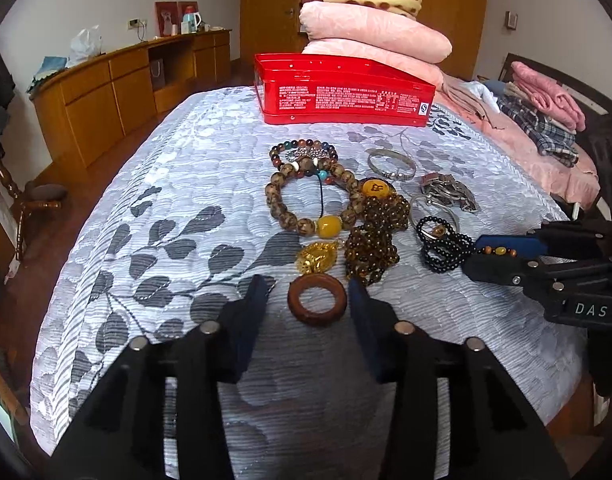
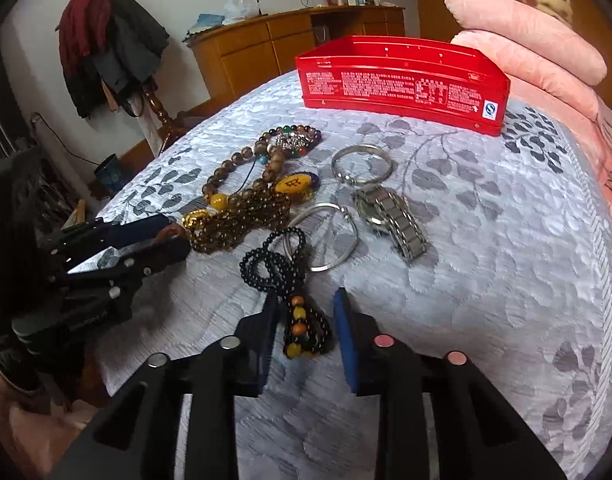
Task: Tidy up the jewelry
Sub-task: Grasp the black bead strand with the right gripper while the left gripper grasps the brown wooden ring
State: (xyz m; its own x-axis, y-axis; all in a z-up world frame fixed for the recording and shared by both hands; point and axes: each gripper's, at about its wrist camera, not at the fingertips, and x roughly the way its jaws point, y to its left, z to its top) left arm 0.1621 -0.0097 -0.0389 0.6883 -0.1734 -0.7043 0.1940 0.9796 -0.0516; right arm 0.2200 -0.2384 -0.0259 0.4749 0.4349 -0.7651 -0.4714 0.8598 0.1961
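Nothing boxed yet, as far as visible: jewelry pile lies mid-frame on the bed, red tin behind. Left gripper fingers bracket the wooden ring; contact unclear. Right gripper fingers straddle the black bead strand, ungripped.

You get soft, even daylight with faint shadows under the fingers. Both fisheye views bend hard toward black corners, the bedspread stays sharp, and far furniture looks slightly soft.
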